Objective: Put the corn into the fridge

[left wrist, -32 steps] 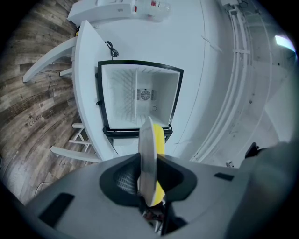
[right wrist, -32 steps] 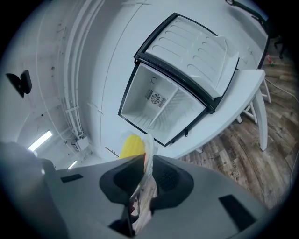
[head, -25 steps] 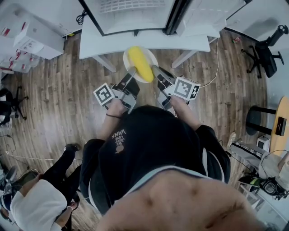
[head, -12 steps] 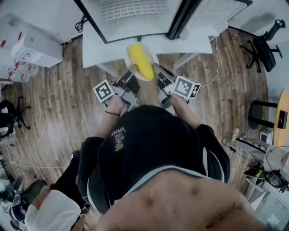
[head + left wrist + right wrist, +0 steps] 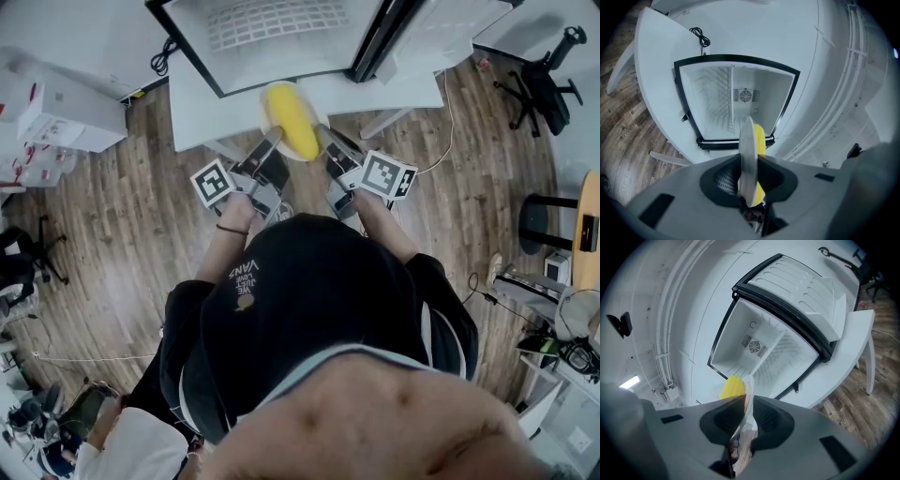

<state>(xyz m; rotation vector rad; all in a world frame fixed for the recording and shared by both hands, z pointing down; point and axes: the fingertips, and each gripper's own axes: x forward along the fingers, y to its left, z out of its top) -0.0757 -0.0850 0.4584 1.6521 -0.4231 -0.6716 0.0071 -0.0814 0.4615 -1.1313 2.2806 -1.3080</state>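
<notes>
Corn (image 5: 292, 132) lies on a white plate (image 5: 266, 111), held at 12 o'clock in front of the person, just short of the open fridge (image 5: 281, 33) that stands on the tabletop (image 5: 197, 108). The left gripper (image 5: 273, 141) is clenched on the plate's rim at about 8 o'clock and the right gripper (image 5: 324, 141) at about 4 o'clock. This two-sided hold is likely meant to carry the plate level, so the corn cannot roll off.
</notes>
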